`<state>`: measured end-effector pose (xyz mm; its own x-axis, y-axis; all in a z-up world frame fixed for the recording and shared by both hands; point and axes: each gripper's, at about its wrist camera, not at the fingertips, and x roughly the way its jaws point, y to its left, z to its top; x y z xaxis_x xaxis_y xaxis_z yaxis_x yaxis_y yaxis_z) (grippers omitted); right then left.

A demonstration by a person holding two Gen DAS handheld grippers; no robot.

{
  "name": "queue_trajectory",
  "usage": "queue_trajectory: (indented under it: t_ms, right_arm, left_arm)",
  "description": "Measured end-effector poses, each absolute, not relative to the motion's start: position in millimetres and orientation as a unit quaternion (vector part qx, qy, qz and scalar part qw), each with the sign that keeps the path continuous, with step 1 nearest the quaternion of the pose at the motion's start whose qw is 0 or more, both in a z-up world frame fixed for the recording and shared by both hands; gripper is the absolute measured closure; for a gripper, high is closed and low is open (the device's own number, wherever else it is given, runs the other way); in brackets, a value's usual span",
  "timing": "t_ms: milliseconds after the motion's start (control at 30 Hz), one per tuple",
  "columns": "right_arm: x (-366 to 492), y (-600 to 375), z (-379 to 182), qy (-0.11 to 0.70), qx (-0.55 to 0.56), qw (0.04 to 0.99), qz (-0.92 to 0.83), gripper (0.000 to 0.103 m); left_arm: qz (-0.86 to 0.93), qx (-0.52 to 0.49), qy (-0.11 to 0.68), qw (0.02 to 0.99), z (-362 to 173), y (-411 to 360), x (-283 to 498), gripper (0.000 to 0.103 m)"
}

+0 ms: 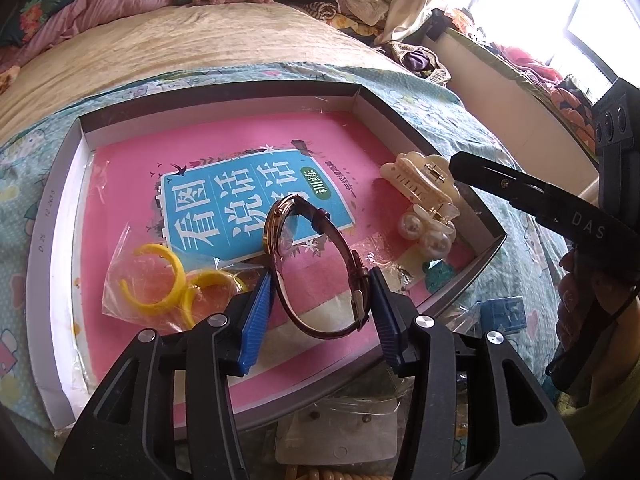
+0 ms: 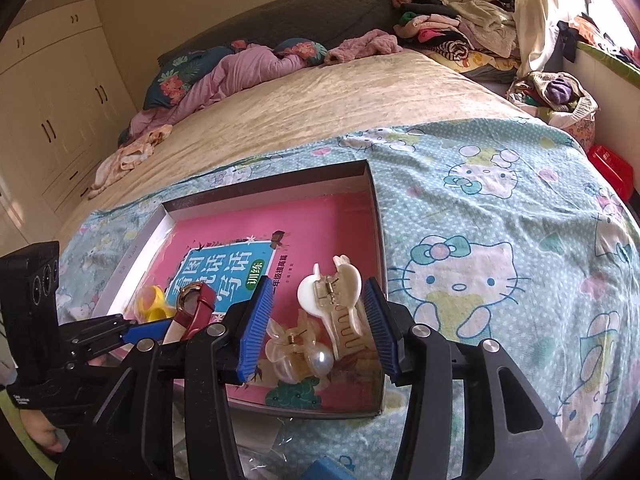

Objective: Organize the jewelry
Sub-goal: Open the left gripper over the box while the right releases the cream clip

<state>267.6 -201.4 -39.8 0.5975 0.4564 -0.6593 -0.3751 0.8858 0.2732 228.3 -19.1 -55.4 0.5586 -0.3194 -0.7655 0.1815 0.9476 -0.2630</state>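
Note:
A shallow grey box [image 1: 60,216] lies on the bed with a pink book [image 1: 248,200] inside. My left gripper [image 1: 322,280] is shut on a wristwatch [image 1: 320,264] with a gold case and maroon strap, held above the box; the watch also shows in the right wrist view [image 2: 196,304]. A bag of yellow rings [image 1: 160,280] lies at the box's left. A cream claw clip [image 1: 420,180] and a pearl clip [image 1: 428,232] lie at the box's right. My right gripper [image 2: 318,316] is open, its jaws either side of the cream clip [image 2: 336,300] and pearl clip [image 2: 300,348].
A Hello Kitty sheet [image 2: 480,272] covers the near part of the bed. Clear bags and a blue card [image 1: 500,308] lie on the sheet below the box. Clothes are piled at the bed's far side [image 2: 440,32]. A wardrobe [image 2: 52,100] stands at left.

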Motion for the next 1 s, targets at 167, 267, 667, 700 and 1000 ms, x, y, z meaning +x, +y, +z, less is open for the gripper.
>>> queue_trajectory:
  t_ms: [167,267,667,700,1000]
  right_arm:
    - [259,-206,-34,0.379,0.059,0.894,0.233,0.050]
    - [253,-208,-29,0.374,0.063,0.895,0.234,0.042]
    - [233,-219,-6,0.353,0.089,0.902,0.232,0.021]
    - [231,-219,-4,0.352,0.090,0.902,0.233,0.021]
    - [213,-215,15,0.334,0.084,0.905,0.248,0.021]
  left_arm:
    - [-0.142,-0.076,0.446,0.881,-54,-20,229,0.061]
    - [-0.140,-0.075,0.445,0.881,-52,-20,228,0.060]
    - [-0.128,-0.079,0.421,0.894,-27,-14,215,0.037]
    - [-0.125,-0.080,0.418,0.896,-24,-13,213,0.030]
    - [-0.108,-0.082,0.399,0.907,-1,-7,196,0.010]
